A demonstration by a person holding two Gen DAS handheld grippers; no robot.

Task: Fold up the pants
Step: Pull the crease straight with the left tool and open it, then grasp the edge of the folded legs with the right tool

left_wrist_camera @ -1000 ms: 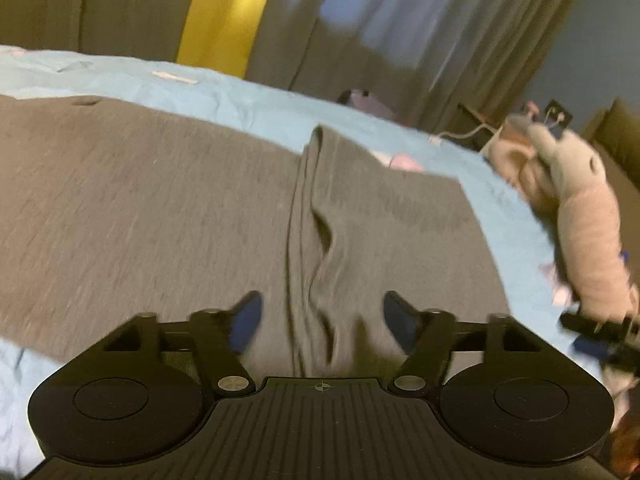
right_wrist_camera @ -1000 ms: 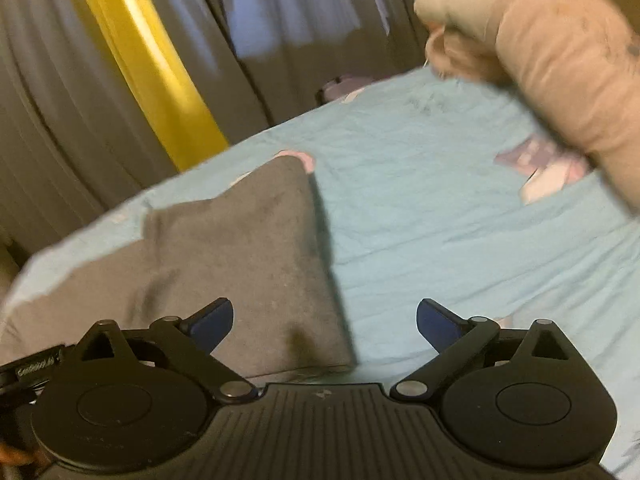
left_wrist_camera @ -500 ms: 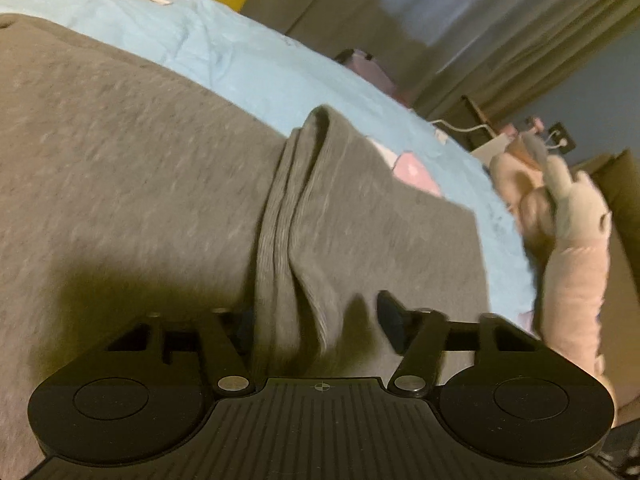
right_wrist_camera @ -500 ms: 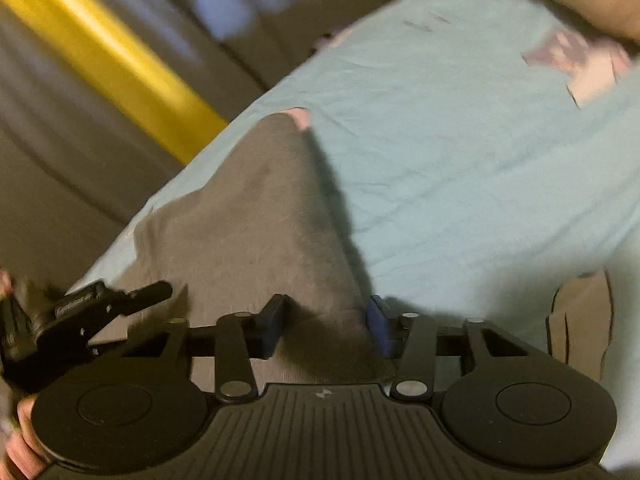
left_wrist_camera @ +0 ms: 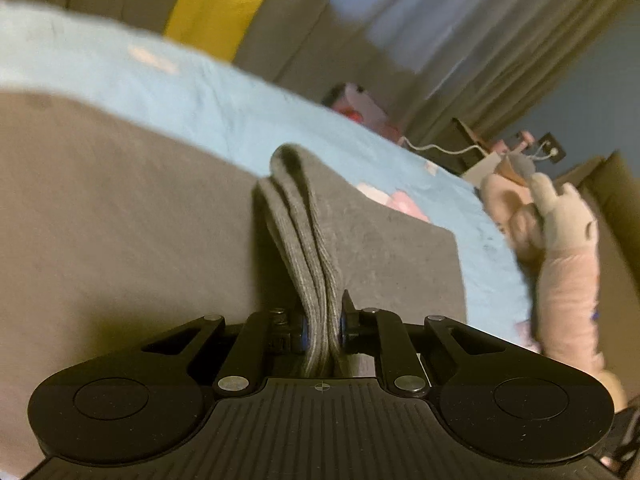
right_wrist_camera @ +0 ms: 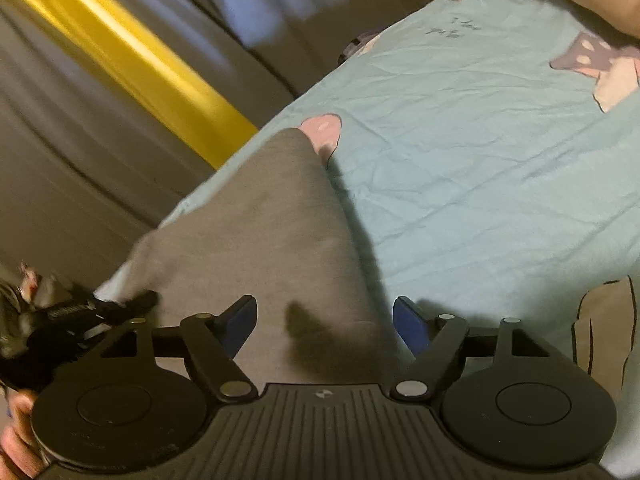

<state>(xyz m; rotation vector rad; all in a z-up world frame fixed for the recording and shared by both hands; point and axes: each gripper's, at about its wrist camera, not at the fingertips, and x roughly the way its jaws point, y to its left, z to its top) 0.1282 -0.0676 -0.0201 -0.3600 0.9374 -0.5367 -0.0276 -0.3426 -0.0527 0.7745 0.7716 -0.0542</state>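
Observation:
Grey pants lie spread on a light blue bed sheet. In the left wrist view my left gripper is shut on the ribbed waistband edge of the pants, which stands up between the pads. In the right wrist view the pants run away from me, and my right gripper is open over their near corner. The left gripper also shows at the left edge of the right wrist view.
A pink and grey plush toy lies on the bed to the right. Grey curtains with a yellow strip hang behind the bed. Open sheet lies right of the pants.
My left gripper has closed on the waistband edge and the fabric now rises between its pads. My right gripper, narrowed around the pants corner half a second ago, has opened wide again.

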